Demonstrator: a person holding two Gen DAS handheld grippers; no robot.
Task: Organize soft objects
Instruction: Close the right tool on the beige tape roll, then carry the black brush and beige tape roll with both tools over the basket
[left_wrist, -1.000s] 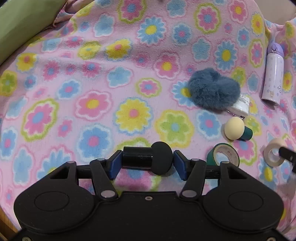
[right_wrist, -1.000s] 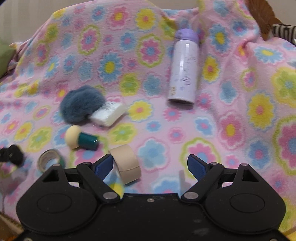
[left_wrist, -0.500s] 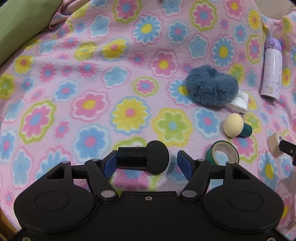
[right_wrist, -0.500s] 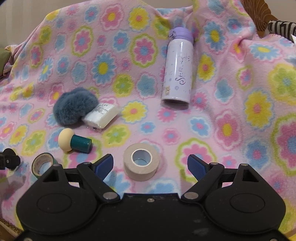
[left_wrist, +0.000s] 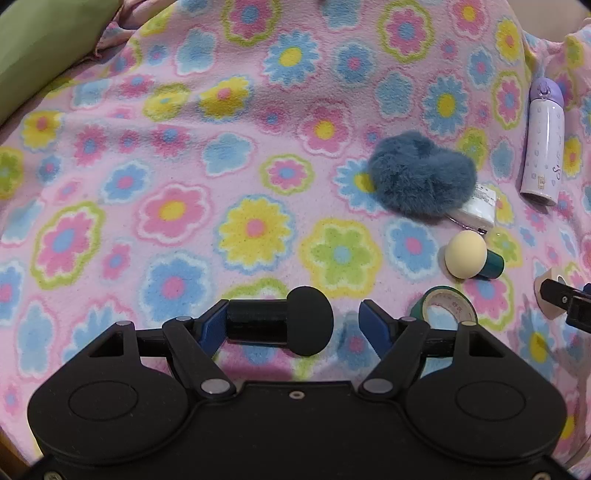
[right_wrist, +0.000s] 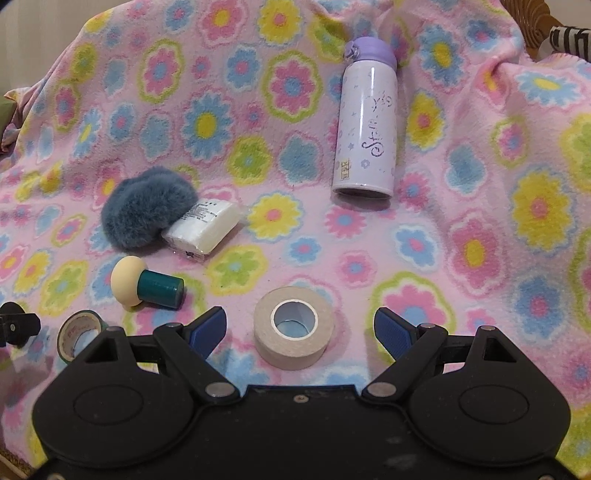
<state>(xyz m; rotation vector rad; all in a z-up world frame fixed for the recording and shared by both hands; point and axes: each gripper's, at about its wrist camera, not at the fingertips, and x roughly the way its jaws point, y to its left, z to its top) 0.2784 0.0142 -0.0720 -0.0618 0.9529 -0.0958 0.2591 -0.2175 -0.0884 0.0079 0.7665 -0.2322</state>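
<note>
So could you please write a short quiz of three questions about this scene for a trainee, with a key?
1. True or false: the bottle is standing upright on the blanket.
2. What lies between the right gripper's jaws? A: the beige tape roll; B: the green tape roll; C: the fluffy blue pouch.
3. Fill in: the black sponge touches only the ____ pad of the left gripper, whose jaws are opening.

Key: 1 false, it lies on its side. 2 A, untouched. 3 left.
</note>
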